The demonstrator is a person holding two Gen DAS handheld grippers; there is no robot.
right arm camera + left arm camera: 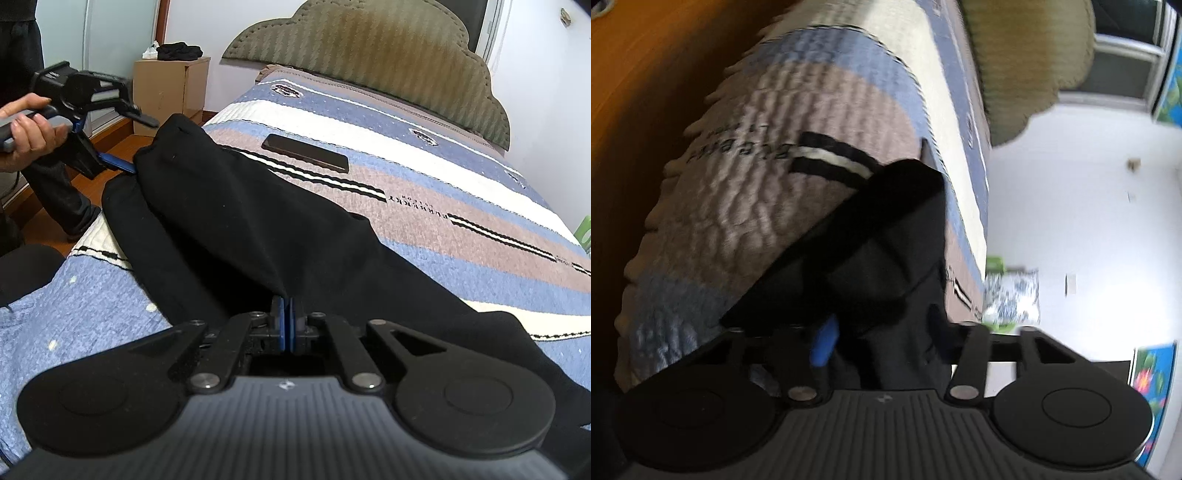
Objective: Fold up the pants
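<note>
Right wrist view: right gripper [287, 306] is clamped on the pants [236, 206] lying across the bed [424, 206]; left gripper [142, 142], jaws apart, straddles their far end. Pinch both layers squarely before lifting.

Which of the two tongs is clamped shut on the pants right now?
The right tongs: blue pads pressed together, pinching the black pants. The left tongs, at the far end, have their fingers apart.
</note>
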